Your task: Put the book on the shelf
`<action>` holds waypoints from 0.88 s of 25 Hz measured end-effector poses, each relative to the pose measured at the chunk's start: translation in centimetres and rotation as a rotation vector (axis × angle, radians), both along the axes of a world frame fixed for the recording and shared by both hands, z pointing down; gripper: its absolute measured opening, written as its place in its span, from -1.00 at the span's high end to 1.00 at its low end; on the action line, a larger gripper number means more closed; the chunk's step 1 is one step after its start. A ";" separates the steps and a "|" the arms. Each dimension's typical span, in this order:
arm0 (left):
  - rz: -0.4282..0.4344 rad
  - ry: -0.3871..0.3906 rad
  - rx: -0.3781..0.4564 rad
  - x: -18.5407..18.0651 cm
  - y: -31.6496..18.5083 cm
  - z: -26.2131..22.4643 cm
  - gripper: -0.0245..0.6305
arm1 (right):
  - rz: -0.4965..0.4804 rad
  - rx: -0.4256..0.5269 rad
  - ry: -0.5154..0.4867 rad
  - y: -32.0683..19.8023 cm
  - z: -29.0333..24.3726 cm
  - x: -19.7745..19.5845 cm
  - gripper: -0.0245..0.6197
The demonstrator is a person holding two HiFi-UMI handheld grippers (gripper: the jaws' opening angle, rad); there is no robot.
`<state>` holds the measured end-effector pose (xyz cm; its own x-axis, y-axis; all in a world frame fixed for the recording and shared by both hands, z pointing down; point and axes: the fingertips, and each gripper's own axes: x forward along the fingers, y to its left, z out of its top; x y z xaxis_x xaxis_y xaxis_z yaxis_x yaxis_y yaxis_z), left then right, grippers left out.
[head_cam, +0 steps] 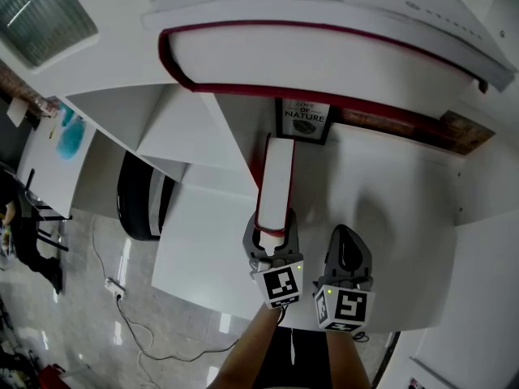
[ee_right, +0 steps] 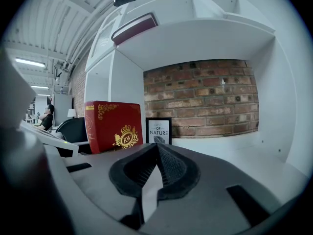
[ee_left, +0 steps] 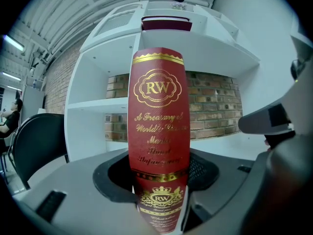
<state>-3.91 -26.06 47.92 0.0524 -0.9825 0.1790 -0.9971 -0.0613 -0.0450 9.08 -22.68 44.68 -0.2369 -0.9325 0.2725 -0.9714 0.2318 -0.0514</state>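
A red book with gold "RW" print [ee_left: 159, 126] stands upright over the white shelf board [head_cam: 389, 209], and my left gripper [head_cam: 273, 235] is shut on its lower end. From the head view I look down on its white page edge [head_cam: 276, 181]. In the right gripper view its red cover [ee_right: 110, 126] shows at the left. My right gripper [head_cam: 349, 251] hovers just right of the left one. Its jaws meet at the tips with nothing between them [ee_right: 155, 156].
A black-framed "nature" print [head_cam: 304, 120] leans on the brick back wall [ee_right: 205, 97] behind the book. A second red book [head_cam: 324, 55] lies flat on the shelf unit's top. A black chair [head_cam: 142, 197] stands left of the shelf, with cables on the floor.
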 end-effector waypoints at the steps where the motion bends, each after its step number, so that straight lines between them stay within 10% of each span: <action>1: -0.004 0.006 0.001 -0.1 -0.1 0.0 0.18 | 0.002 -0.001 -0.002 0.0 0.0 0.0 0.88; 22: -0.001 -0.009 -0.006 0.3 -4.5 0.0 0.18 | -0.094 -0.008 -0.035 -1.9 0.1 -1.0 0.88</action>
